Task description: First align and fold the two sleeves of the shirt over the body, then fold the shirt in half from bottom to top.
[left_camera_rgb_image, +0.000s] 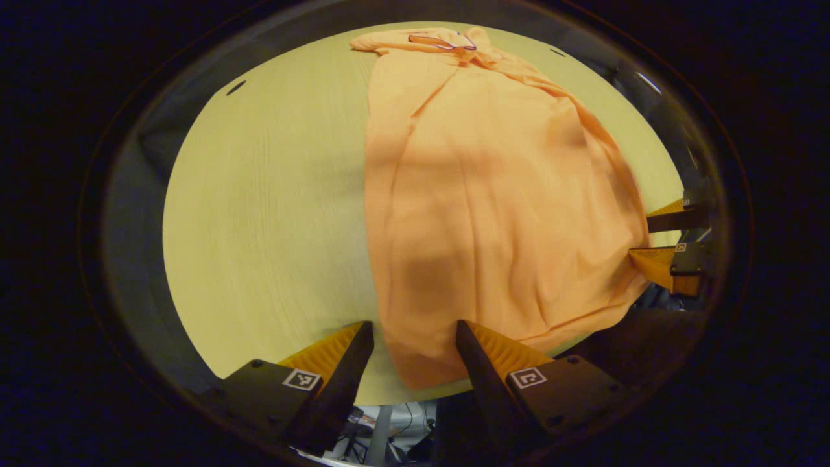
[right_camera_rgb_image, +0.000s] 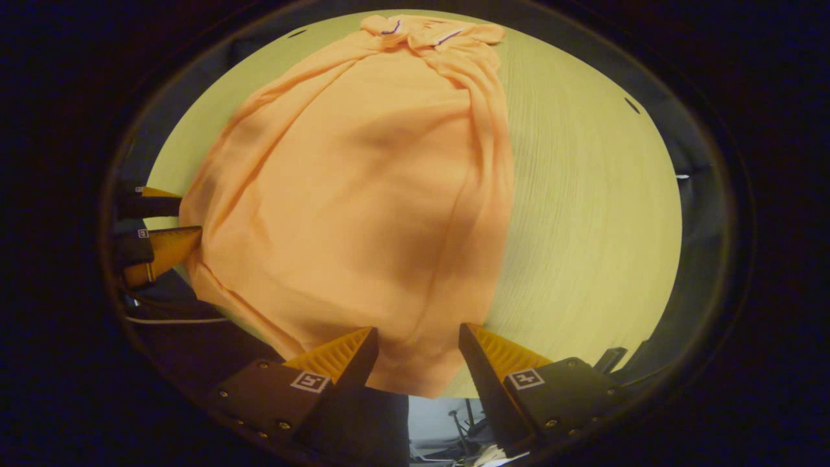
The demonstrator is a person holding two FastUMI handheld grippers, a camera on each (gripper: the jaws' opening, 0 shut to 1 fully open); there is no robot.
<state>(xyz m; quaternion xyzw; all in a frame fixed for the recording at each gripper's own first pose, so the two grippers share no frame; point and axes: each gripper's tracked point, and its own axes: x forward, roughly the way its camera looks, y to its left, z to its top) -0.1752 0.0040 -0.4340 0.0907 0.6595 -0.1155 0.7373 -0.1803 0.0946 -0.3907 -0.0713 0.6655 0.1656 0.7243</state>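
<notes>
Now the shirt (left_camera_rgb_image: 493, 214) lies flat on the table (left_camera_rgb_image: 272, 214), its hem between each wide-open claw (left_camera_rgb_image: 415, 337) (right_camera_rgb_image: 418, 340).

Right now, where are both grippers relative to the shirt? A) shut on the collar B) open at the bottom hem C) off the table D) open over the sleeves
B: the left gripper and right gripper each stand open with the shirt hem edge between their fingers, collar at the far end.

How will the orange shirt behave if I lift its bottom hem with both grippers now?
The orange shirt looks thin and creased, so it will probably drape limply and sag between the left gripper and right gripper. On the smooth table it may slide.
</notes>
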